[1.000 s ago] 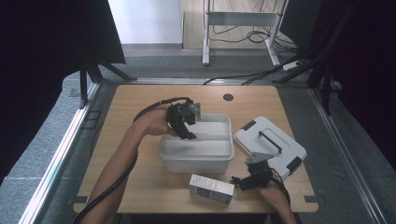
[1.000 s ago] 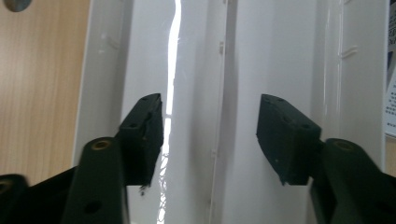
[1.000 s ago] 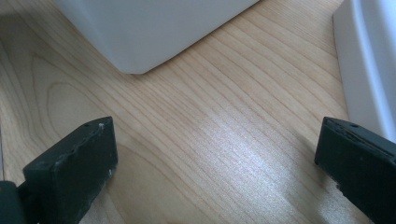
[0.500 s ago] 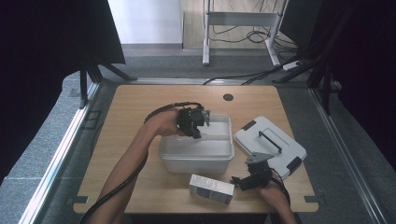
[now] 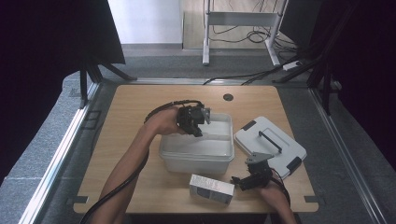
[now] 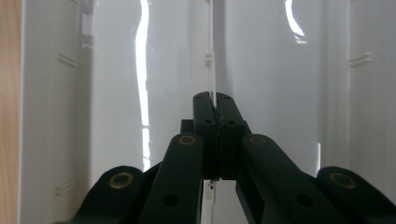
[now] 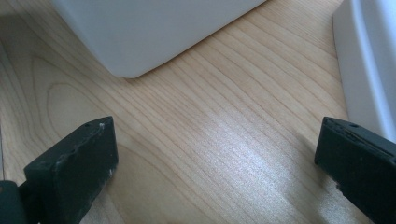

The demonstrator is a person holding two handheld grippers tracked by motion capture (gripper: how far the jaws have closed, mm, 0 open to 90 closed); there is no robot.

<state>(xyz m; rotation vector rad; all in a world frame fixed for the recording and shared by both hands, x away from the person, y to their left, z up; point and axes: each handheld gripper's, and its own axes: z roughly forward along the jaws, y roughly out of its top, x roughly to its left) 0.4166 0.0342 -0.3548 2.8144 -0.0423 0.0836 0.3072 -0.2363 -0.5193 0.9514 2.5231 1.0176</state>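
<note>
Drifted right and toward the far side of the white bin [image 5: 196, 161] over the last second with the left gripper [image 6: 213, 105], jaws pinched together on the thin divider [image 6: 210, 56] standing across the bin's inside. Looks like seating or pulling that divider. Idling wide open over bare table: right gripper [image 7: 215, 154], beside the small box [image 5: 211, 188].

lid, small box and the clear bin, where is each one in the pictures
lid [image 5: 275, 148]: high view, flat white top beside the black handle.
small box [image 5: 211, 188]: high view, middle of its top face.
clear bin [image 5: 196, 156]: high view, near rim.
</note>
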